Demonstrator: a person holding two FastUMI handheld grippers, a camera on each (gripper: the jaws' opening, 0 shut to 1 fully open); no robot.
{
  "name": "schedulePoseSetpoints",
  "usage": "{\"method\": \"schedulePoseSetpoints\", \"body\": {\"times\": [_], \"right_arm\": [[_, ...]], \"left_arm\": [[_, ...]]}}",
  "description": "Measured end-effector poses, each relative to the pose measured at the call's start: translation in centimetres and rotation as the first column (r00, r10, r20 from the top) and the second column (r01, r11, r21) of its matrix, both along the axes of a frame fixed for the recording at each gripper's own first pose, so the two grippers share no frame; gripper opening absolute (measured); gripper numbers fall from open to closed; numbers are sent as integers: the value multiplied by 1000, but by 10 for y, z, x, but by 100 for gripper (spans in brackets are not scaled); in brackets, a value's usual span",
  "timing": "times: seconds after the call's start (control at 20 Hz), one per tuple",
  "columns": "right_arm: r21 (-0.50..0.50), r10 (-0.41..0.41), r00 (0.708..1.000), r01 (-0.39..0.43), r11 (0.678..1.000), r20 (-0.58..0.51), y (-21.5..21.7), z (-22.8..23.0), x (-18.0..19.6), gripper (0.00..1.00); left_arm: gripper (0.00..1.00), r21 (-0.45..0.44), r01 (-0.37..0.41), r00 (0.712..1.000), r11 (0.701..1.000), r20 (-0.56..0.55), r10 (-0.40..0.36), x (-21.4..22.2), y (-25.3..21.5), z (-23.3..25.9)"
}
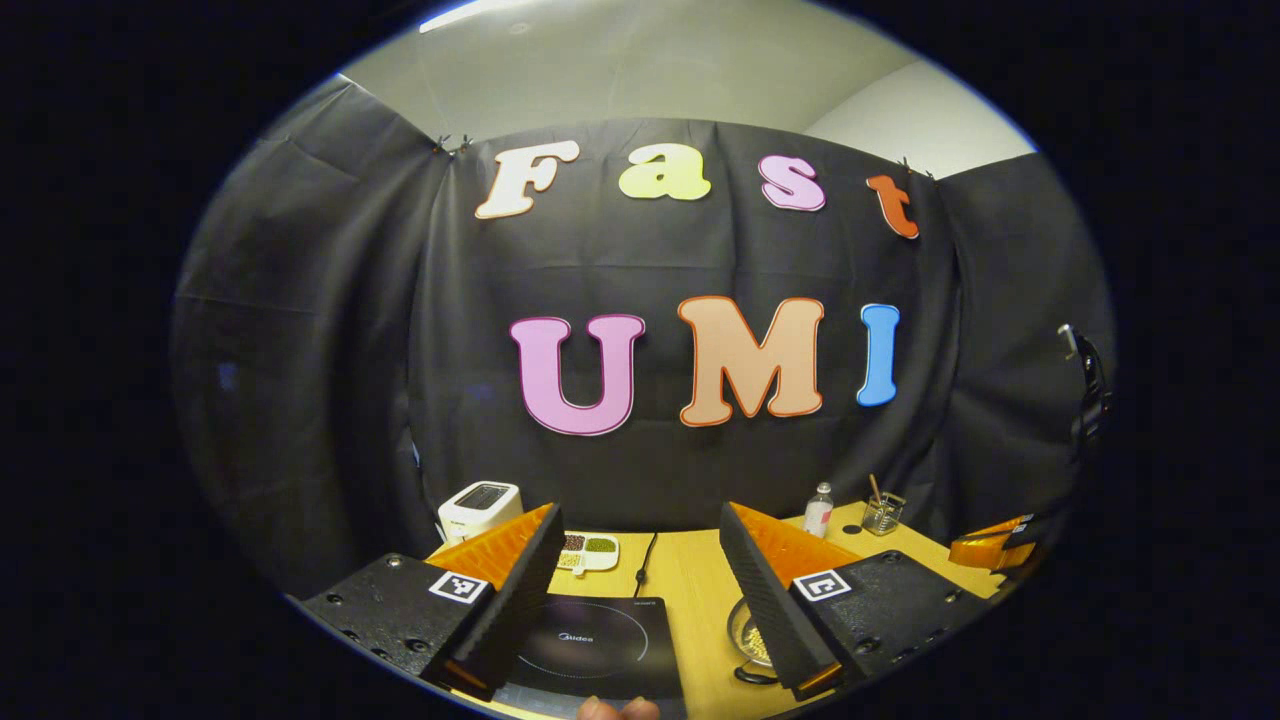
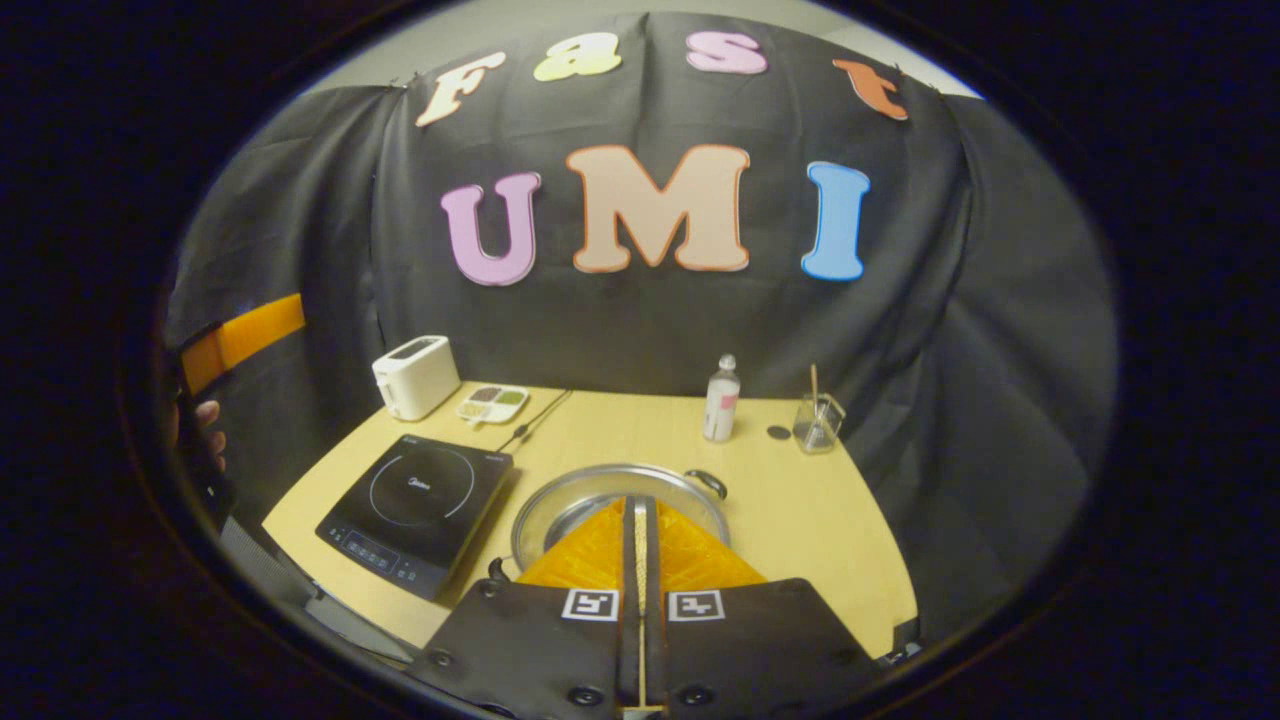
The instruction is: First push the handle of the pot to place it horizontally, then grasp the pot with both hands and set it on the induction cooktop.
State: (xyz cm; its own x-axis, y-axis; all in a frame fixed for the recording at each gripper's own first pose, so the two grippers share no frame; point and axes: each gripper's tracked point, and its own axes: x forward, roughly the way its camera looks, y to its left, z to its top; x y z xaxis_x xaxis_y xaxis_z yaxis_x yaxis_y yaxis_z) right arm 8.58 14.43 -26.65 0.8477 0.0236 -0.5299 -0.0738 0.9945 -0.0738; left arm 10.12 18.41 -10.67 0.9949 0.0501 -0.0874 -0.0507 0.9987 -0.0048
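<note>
Left gripper spread above Midea-marked cooktop; right gripper pressed together over pot.

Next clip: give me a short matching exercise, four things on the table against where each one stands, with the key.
Things:
1. toaster
2. pot
3. bottle
4. glass cup

Places, as seen in the right gripper view:
A. right of the induction cooktop, just ahead of the right gripper
B. far left corner of the table
C. far right, a stick standing in it
D. near the back wall, left of the glass cup

Pairs: 1-B, 2-A, 3-D, 4-C
</note>
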Motion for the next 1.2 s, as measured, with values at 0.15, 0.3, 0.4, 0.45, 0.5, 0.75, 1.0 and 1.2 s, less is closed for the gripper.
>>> {"method": "schedulePoseSetpoints", "body": {"times": [0.15, 0.3, 0.4, 0.45, 0.5, 0.75, 1.0, 1.2], "right_arm": [[-10, -11, 996, 10, 1000, -92, 14, -38, -2, 4], [-8, -2, 985, 0, 1000, -174, 28, -71, -5, 4], [-6, 7, 972, -8, 1000, -237, 36, -93, -12, 4], [-12, 13, 961, -17, 1000, -275, 38, -105, -16, 2], [-13, 15, 955, -20, 1000, -296, 39, -114, -18, 4], [-16, 18, 910, -27, 999, -413, 51, -162, -32, 4], [-19, 11, 869, -24, 1000, -495, 66, -199, -42, 4], [-50, 39, 848, -77, 996, -529, 81, -217, -46, 4]], "left_arm": [[95, -15, 10, 1000, 1000, -23, -10, 10, 19, -18], [95, -32, -7, 999, 999, -46, 6, 15, 36, -32], [95, -28, -25, 999, 999, -48, 24, 18, 44, -37], [95, -23, -38, 997, 999, -61, 36, 19, 48, -41], [95, -29, -45, 997, 999, -69, 43, 18, 49, -44], [95, -38, -45, 995, 998, -87, 41, 24, 57, -60], [95, -52, -70, 993, 996, -96, 65, 19, 79, -69], [95, -48, -79, 992, 996, -103, 74, 12, 93, -75]]}}
